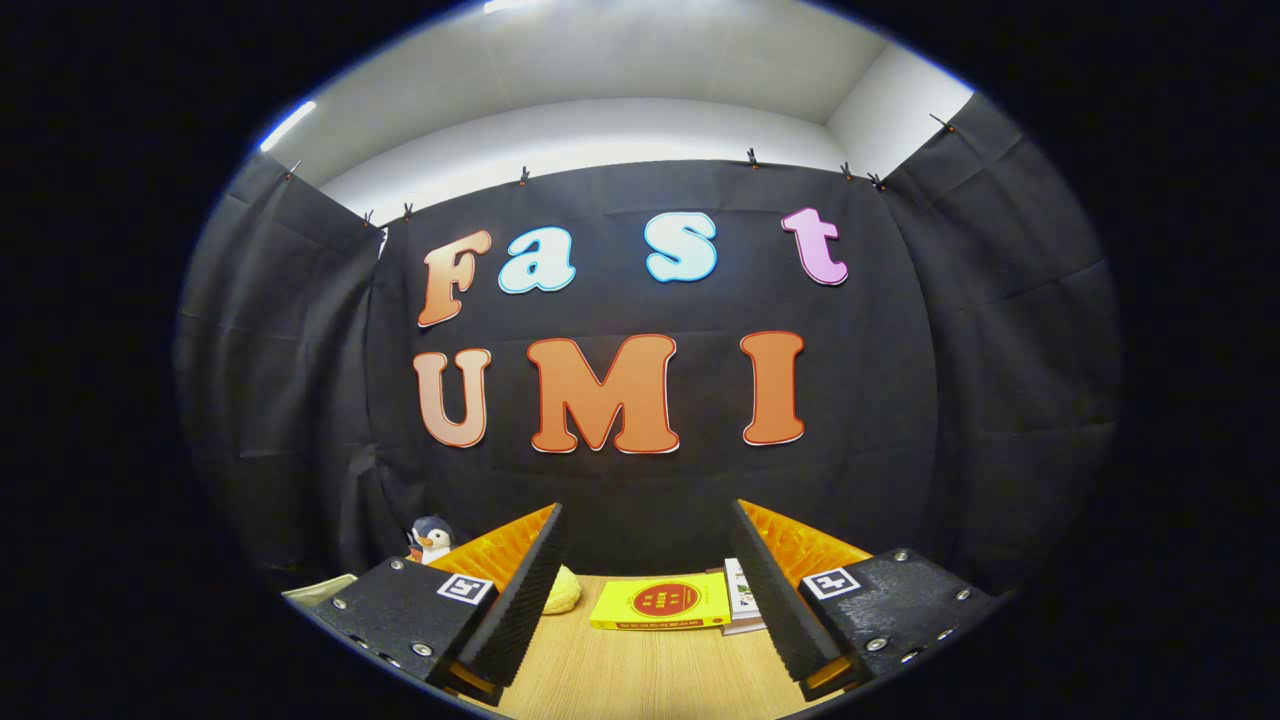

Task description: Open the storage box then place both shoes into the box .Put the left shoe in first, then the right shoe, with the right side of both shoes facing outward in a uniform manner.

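My gripper (648, 525) is held high and level, pointing at the booth's back wall, with its two fingers wide apart and nothing between them. Below the fingers lies the wooden table (640, 670). I see no shoes and no storage box from this angle.
A yellow book (662, 603) lies on the table between and beyond the fingers, with a white booklet (738, 590) beside it near the right finger. A pale yellow lump (560, 590) sits by the left finger. A small penguin toy (432, 540) stands further left.
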The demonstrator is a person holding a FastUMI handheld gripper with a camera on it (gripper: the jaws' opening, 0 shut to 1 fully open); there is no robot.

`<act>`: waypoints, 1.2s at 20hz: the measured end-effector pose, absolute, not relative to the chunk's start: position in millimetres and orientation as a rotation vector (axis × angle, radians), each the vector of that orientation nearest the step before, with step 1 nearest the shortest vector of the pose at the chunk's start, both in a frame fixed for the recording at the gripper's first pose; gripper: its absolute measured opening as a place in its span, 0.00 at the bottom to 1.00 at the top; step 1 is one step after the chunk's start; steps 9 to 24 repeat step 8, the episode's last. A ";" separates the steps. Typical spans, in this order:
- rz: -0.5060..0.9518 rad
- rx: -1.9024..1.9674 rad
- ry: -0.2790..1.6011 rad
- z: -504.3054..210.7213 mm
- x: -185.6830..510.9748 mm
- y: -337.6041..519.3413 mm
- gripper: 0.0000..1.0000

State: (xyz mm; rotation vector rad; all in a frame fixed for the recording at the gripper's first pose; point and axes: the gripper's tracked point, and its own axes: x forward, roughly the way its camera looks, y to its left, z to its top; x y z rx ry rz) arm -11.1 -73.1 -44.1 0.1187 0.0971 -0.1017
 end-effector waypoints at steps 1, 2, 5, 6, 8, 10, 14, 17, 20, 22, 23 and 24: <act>-0.103 0.120 0.094 -44.3 -10.6 -73.3 0.97; -0.103 0.117 0.095 -44.5 -9.3 -74.0 0.97; -0.111 0.107 0.098 -46.2 -5.2 -73.6 0.97; -0.107 0.103 0.101 -47.7 -4.8 -71.9 0.97; -0.108 0.093 0.099 -46.6 -2.8 -70.9 0.97; -0.108 0.093 0.099 -46.6 -2.8 -70.9 0.97; -0.108 0.093 0.099 -46.6 -2.8 -70.9 0.97; -0.108 0.093 0.099 -46.6 -2.8 -70.9 0.97; -0.108 0.093 0.099 -46.6 -2.8 -70.9 0.97; -0.108 0.093 0.099 -46.6 -2.8 -70.9 0.97; -0.108 0.093 0.099 -46.6 -2.8 -70.9 0.97; -0.108 0.093 0.099 -46.6 -2.8 -70.9 0.97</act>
